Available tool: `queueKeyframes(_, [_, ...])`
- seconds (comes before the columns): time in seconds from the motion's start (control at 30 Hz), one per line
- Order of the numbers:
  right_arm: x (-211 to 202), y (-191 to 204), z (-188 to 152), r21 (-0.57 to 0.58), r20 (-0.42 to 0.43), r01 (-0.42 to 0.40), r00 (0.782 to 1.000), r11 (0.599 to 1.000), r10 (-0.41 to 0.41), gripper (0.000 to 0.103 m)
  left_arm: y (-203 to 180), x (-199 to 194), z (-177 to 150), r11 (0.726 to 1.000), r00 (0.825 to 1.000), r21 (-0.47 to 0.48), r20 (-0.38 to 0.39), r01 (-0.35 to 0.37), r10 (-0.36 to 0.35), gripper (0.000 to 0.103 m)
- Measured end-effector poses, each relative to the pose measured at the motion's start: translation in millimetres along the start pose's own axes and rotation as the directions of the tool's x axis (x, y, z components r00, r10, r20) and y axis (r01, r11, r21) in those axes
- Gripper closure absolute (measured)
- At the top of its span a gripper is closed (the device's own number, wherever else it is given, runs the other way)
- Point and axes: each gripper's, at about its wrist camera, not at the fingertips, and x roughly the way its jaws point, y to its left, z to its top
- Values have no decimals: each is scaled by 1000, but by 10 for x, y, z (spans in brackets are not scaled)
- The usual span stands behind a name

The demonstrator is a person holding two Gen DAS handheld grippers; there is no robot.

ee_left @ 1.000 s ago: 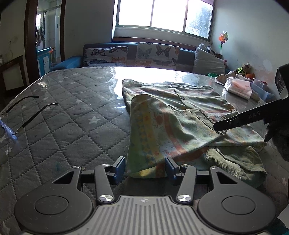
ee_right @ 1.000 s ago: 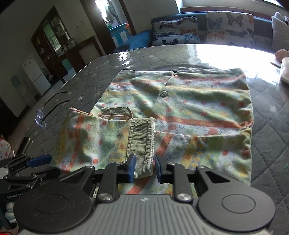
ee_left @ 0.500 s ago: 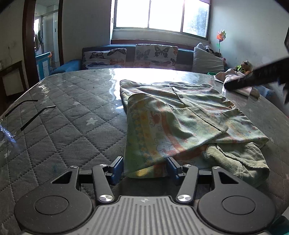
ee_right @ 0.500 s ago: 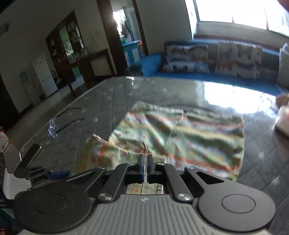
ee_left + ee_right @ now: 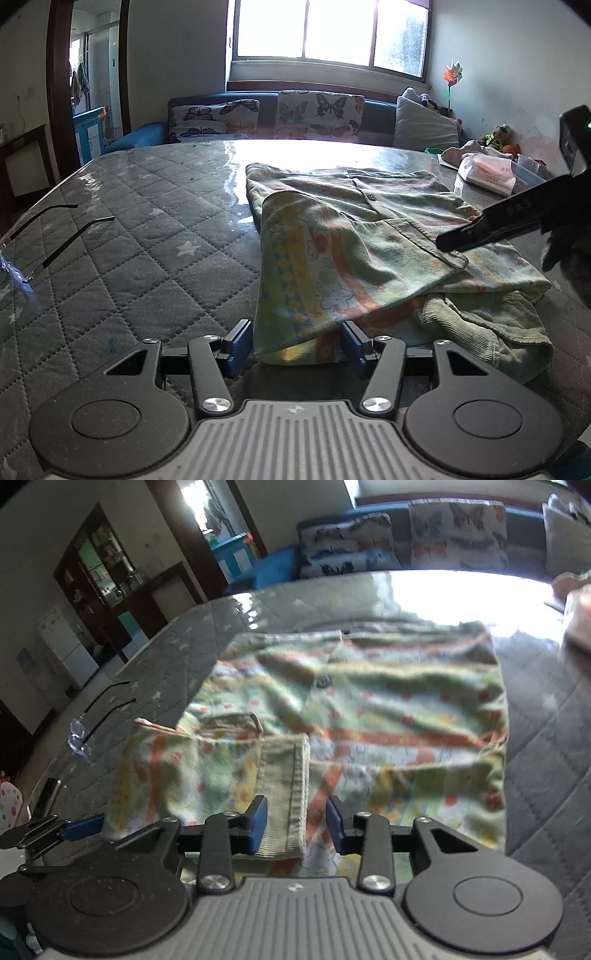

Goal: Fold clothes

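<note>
A green patterned garment [image 5: 332, 258] lies partly folded on the quilted grey table cover [image 5: 129, 240]. My left gripper [image 5: 297, 345] stands open at the garment's near edge, and the folded cloth lies between its blue pads. My right gripper [image 5: 295, 821] is low over the garment [image 5: 388, 709]. Its jaws are opening, with the ribbed cuff [image 5: 286, 775] between them but not pinched. In the left wrist view the right gripper [image 5: 454, 240] reaches in from the right, over the cuff. The left gripper [image 5: 74, 829] shows at the lower left of the right wrist view.
A pair of glasses [image 5: 55, 240] lies on the left part of the table. A tissue pack [image 5: 487, 173] and a plastic box sit at the far right. A sofa with butterfly cushions [image 5: 295, 114] stands behind the table under a bright window.
Half a second ago the right gripper was lifted and shut. It has come back down over the cuff with its jaws apart. The left gripper has stayed put.
</note>
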Motion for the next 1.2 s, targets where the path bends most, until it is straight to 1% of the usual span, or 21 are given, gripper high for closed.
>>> queueKeyframes(0.07, [29, 6, -48, 9, -10, -7, 1000, 1000, 7, 68, -1, 10, 0, 1000, 1000, -2, -1, 1, -1, 47])
queueKeyframes(0.1, [37, 27, -52, 1, -14, -14, 1000, 1000, 14, 72, -5, 14, -1, 1000, 1000, -2, -2, 2, -2, 47])
queueKeyframes(0.13, [30, 47, -46, -3, -19, -26, 999, 1000, 26, 83, -10, 16, -4, 1000, 1000, -1, -2, 2, -2, 46])
queueKeyframes(0.17, [14, 66, -37, -3, -21, -34, 999, 999, 34, 86, -13, 17, -7, 1000, 1000, -1, -2, 2, -2, 46])
queueKeyframes(0.2, [-11, 87, -27, -9, -16, -32, 999, 999, 32, 94, -13, 17, -9, 1000, 1000, -1, -1, 2, -2, 46])
queueKeyframes(0.23, [-43, 111, -9, -20, -8, -27, 1000, 999, 27, 99, -13, 17, -10, 1000, 1000, -1, 0, 2, -2, 45])
queueKeyframes(0.43, [-352, 286, 144, -79, 72, -28, 997, 996, 33, 100, -13, 15, -24, 1000, 1000, 1, 6, 6, -6, 45])
queueKeyframes(0.63, [-713, 483, 273, -164, 154, 14, 988, 986, 12, 100, -42, 17, -27, 1000, 1000, 16, 18, 5, -5, 45])
queueKeyframes(0.77, [-870, 488, 278, -165, 180, 44, 984, 985, -14, 100, -59, 33, -29, 1000, 1000, 24, 22, -4, 4, 46])
queueKeyframes(0.83, [-911, 461, 254, -152, 186, 55, 982, 987, -26, 100, -65, 27, -21, 1000, 999, 26, 33, -15, 15, 48])
queueKeyframes(0.87, [-926, 441, 228, -148, 191, 69, 981, 987, -40, 100, -70, 21, -17, 999, 999, 30, 39, -21, 19, 53])
queueKeyframes(0.9, [-930, 419, 208, -142, 193, 78, 980, 987, -50, 100, -79, 10, -16, 999, 999, 37, 46, -24, 22, 57])
queueKeyframes(0.93, [-927, 384, 176, -131, 187, 83, 981, 988, -57, 100, -86, 0, -16, 999, 998, 45, 51, -24, 22, 60])
queueKeyframes(1.0, [-900, 317, 112, -109, 168, 87, 983, 990, -68, 100, -85, -3, -16, 998, 999, 54, 52, -14, 12, 69])
queueKeyframes(1.13, [-758, 171, -31, -89, 121, 123, 986, 988, -111, 100, -66, -21, -26, 998, 999, 63, 43, 8, -11, 68])
queueKeyframes(1.2, [-651, 81, -91, -70, 80, 120, 990, 990, -115, 100, -26, -40, -31, 997, 999, 60, 28, 37, -39, 68])
